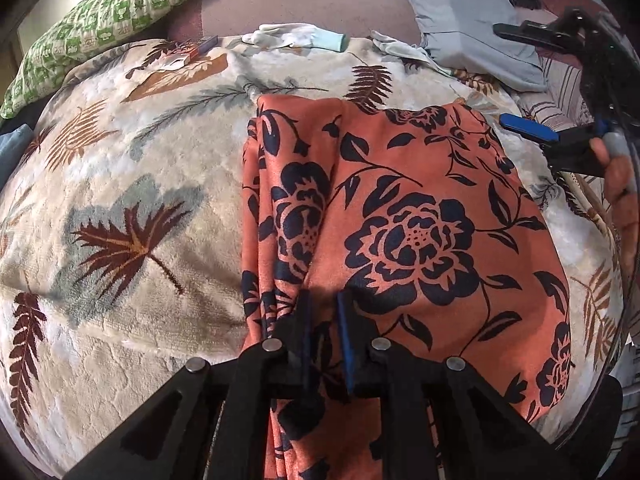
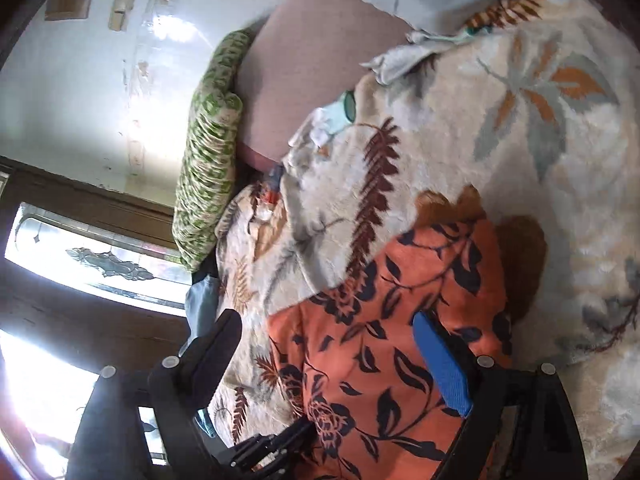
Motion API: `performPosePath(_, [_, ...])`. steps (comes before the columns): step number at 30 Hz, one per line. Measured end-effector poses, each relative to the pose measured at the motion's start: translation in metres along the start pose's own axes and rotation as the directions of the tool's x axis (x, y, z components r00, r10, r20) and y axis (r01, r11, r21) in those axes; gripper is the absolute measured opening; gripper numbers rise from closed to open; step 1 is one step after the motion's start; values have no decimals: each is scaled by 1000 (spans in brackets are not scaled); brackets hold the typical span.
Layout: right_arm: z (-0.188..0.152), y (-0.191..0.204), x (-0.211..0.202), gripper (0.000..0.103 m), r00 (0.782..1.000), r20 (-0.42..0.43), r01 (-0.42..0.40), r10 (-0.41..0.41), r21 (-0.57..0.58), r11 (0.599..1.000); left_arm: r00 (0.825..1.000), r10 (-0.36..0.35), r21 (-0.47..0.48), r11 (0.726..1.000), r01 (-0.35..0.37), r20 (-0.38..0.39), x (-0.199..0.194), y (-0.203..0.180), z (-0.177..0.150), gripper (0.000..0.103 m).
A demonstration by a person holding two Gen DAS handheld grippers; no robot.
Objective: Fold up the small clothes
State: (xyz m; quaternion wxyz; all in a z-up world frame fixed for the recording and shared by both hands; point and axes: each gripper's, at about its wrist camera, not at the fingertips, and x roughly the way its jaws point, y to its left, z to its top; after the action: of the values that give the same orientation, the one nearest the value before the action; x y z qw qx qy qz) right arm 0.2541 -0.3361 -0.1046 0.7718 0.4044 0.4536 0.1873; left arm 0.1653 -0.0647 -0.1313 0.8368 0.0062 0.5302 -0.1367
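Orange floral garment (image 1: pixel 420 216) lay flat on the leaf-print blanket (image 1: pixel 132 184) covering the bed, folded into a rough rectangle, with a bunched stack of pleated layers along its left edge. That was the landmark for everything else.

Left tongs (image 1: pixel 322 332) sat at the garment's near edge, right over the pleated stack. Jaws narrow, a small gap between the blue pads; fabric showed in the gap, but whether they were pinching it I couldn't tell.

Right tongs (image 2: pixel 320 356) hung above the garment's right side, jaws wide apart, nothing between them. One blue pad (image 2: pixel 440 364) was over the orange cloth, the other finger out past the garment's edge. In the left wrist view the right tongs (image 1: pixel 528 80) appeared at the garment's far right corner, gripped by the person's hand (image 1: pixel 620 184).

Beyond the garment's far edge: a pale glove with a mint cuff (image 1: pixel 300 38) on the blanket rim, a second pale cloth (image 1: pixel 400 50) beside it, and a grey pillow (image 1: pixel 472 24) further right. A green-checked pillow (image 1: pixel 120 12) sat far left of the garment, with a small boxed item (image 1: pixel 192 50) near it on the blanket. Right wrist view also caught a wall and a frosted glass window (image 2: pixel 104 264) off the bed's side.
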Motion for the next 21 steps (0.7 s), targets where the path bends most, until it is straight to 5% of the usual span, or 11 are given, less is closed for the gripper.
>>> performPosePath(2, [10,-7,10,90,999,22,31,-31,16,999,1000,-12,-11,1000,12,-2,0,2,0,15])
performPosePath(5, [10,-56,62,90,982,-118,161,-149,107,981,1000,-24,-22,999,24,-11,-1,4,2,15])
performPosePath(6, [8,-52,56,90,988,-57,147,-144,70,987,1000,-29,-24,999,29,-11,0,6,1,15])
performPosePath(10, [-1,-20,22,90,994,-36,104,-104,16,994,1000,-27,-32,999,27,-7,1,5,1,15])
performPosePath(16, [-64,-22,-36,90,980,-62,186,-187,-29,982,999,-31,-47,998,31,-5,1,5,1,14])
performPosePath(21, [-128,-44,-33,90,962,-155,224,-224,-15,974,999,-31,-47,998,31,-7,1,6,1,14])
